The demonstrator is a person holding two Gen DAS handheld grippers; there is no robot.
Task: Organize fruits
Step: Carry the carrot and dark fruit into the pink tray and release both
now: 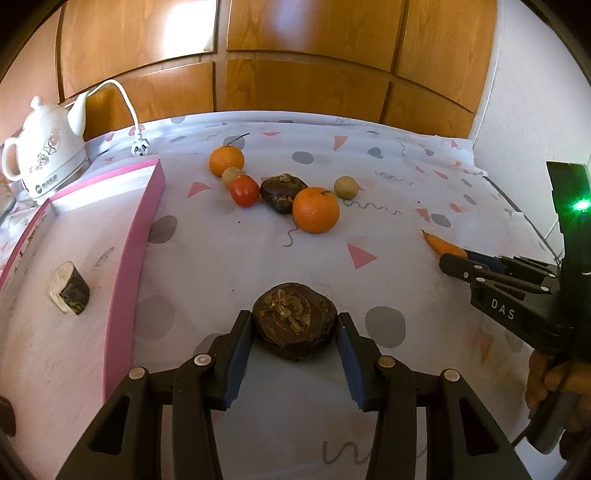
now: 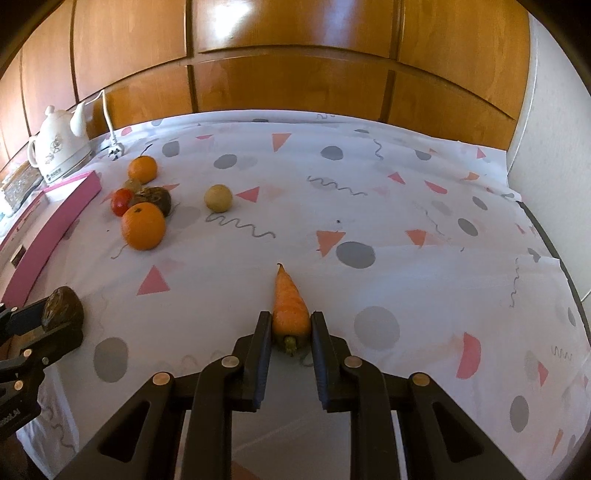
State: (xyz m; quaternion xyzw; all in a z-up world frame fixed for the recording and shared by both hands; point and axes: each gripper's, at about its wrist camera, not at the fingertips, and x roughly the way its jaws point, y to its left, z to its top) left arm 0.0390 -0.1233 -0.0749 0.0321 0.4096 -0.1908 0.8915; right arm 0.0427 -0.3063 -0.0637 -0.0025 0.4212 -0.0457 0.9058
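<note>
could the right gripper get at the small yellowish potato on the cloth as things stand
Probably not yet: the right gripper is shut on the carrot. The cloth between it and the potato lies bare, so the path looks free once the carrot is set down.

Bright, soft daylight; glare patches on the wooden cabinet doors [image 1: 192, 26]; fisheye bending and dark vignette at edges.
</note>
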